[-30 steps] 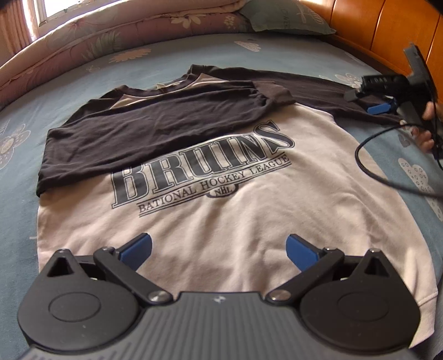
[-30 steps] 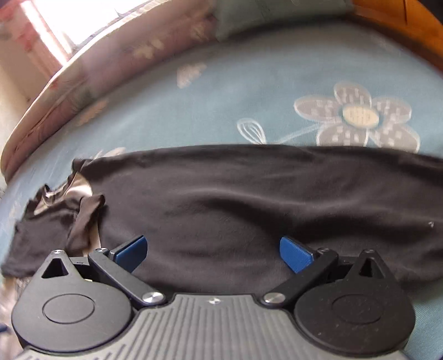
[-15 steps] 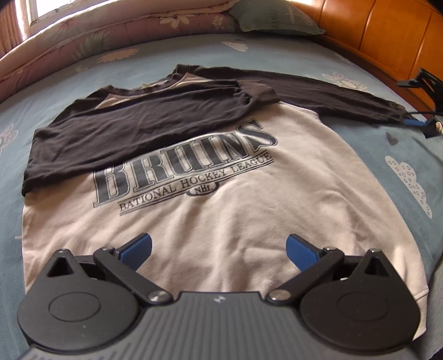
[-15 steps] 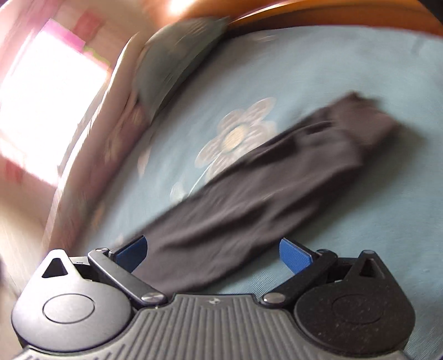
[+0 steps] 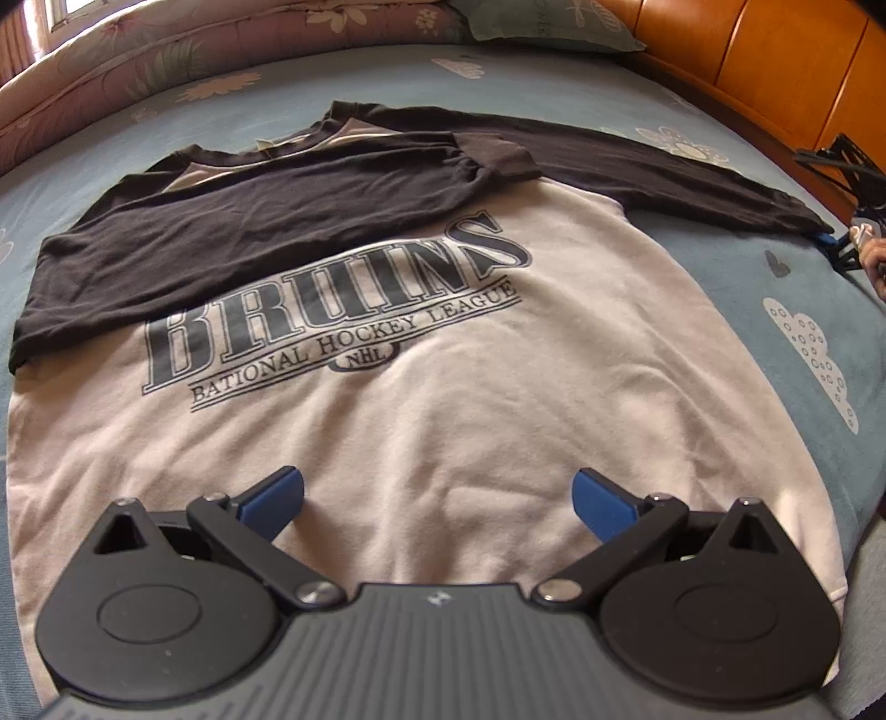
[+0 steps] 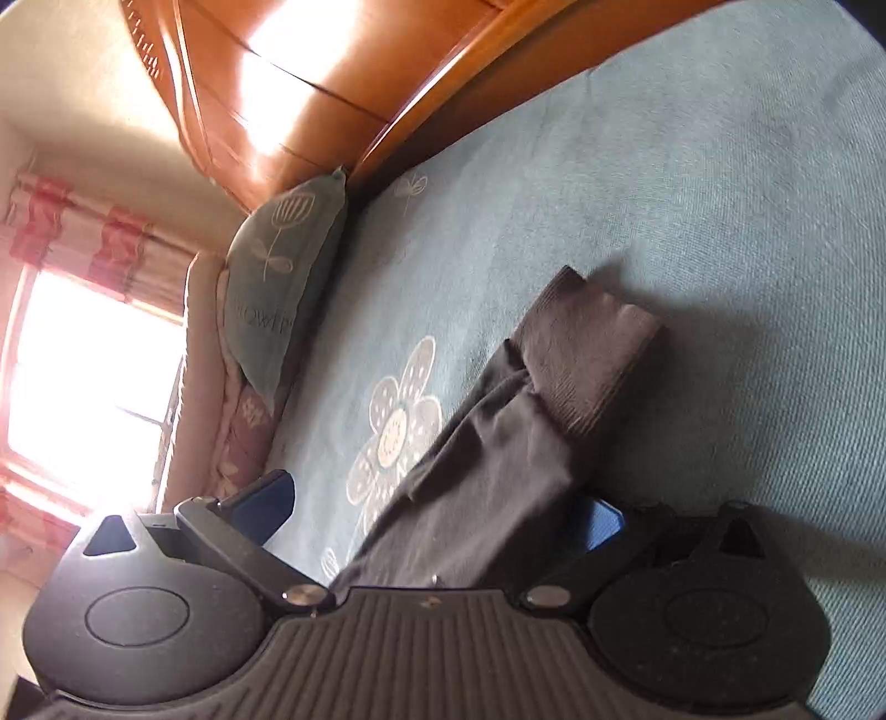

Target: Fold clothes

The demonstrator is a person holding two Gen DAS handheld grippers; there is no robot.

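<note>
Here, left claw (image 5: 437,501) hovers open above sweatshirt (image 5: 443,399); right claw (image 6: 443,509) open, straddling dark sleeve (image 6: 515,443) on bed (image 6: 692,194).

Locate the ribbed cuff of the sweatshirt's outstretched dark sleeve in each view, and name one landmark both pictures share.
Left wrist view: the cuff lies far right, above mid-height, at the tip of the outstretched sleeve, next to the right gripper.
Right wrist view: the cuff sits right of centre, beyond the open right gripper, sleeve running back between its fingers.
Shared landmark: the teal pillow against the wooden headboard.
</note>
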